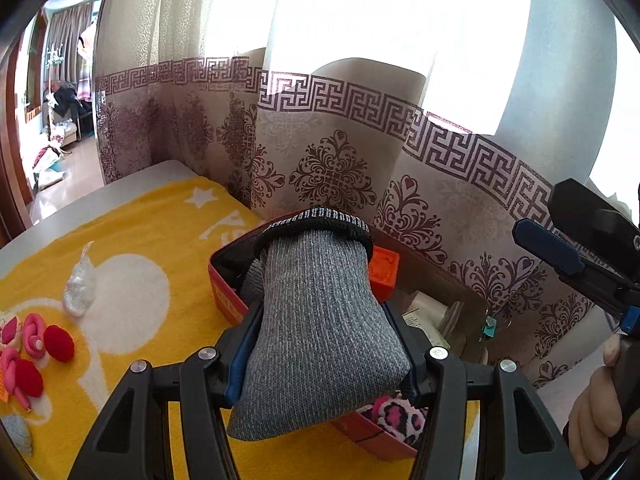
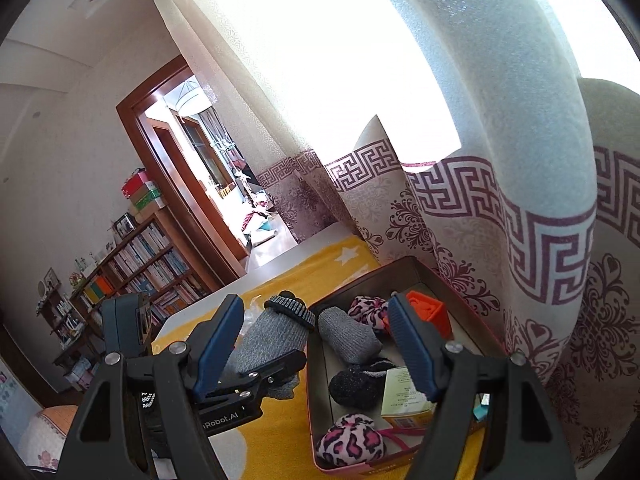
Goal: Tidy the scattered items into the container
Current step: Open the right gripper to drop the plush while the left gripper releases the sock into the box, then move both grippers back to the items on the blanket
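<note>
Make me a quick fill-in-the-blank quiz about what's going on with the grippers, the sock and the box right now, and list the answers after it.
1. The left gripper is shut on a grey ____.
2. The right gripper holds nothing; its jaws stand ____.
3. The red box rests on a ____ towel with white patterns.
4. Inside the box, the cube-shaped block is ____ in colour.

Missing words: sock; open; yellow; orange

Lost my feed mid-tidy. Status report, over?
Left gripper shut on grey knit sock, held at red tin box edge. Right gripper open, empty, above box. Nothing blocking the drop.
</note>
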The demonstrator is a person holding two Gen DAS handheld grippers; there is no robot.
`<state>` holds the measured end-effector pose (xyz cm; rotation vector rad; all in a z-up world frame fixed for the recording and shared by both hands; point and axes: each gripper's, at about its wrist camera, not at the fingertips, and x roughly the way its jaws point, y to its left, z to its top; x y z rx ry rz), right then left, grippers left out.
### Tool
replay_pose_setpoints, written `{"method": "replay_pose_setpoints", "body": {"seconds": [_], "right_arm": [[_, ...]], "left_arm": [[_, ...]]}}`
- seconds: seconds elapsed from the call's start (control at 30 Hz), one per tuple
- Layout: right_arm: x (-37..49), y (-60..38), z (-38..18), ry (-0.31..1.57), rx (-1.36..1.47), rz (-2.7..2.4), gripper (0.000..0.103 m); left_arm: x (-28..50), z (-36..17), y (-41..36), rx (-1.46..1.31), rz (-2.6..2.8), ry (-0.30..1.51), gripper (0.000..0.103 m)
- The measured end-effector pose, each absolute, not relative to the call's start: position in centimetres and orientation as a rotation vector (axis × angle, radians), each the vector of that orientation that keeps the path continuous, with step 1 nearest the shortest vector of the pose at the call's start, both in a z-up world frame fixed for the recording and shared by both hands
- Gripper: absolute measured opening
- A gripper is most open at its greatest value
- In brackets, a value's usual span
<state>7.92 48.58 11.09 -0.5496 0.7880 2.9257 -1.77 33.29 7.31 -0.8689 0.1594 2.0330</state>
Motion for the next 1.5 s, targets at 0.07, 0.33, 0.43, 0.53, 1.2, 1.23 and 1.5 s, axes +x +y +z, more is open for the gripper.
{"method": "replay_pose_setpoints", "body": {"seconds": [0.07,0.33,0.43,0.53,1.2,1.23,1.5], "right_arm": [[8.1,49.1,11.2,0.803,-0.537,2.922,0.078],[7.6,49.5,10.3,0.823,-0.563,2.924,0.078],[7.4,49.4,10.0,0.83,-0.577,2.919,0.078],[7.2,49.1,10.0,0.826,-0.585,2.917,0.078],[0.6,39.5,8.8,0.692,-0.838,3.08,0.079],[0.1,38.9,8.7,0.68,-0.856,3.09,0.079],[-3.8,34.7,7.4,0.625,-1.0,3.132,0.079]], "left_arm": [[-1.5,7.3,34.6,-0.866,2.005,0.159,0.059],[-1.6,6.7,36.1,-0.897,1.94,0.13,0.085],[-2.3,6.6,35.0,-0.916,1.963,0.109,0.085],[-3.1,6.6,33.5,-0.933,1.995,0.084,0.085],[-7.8,6.0,16.9,-0.998,2.379,-0.092,0.085],[-8.1,6.0,15.8,-0.997,2.41,-0.1,0.085],[-9.9,4.8,6.7,-1.05,2.589,-0.211,0.085]]}}
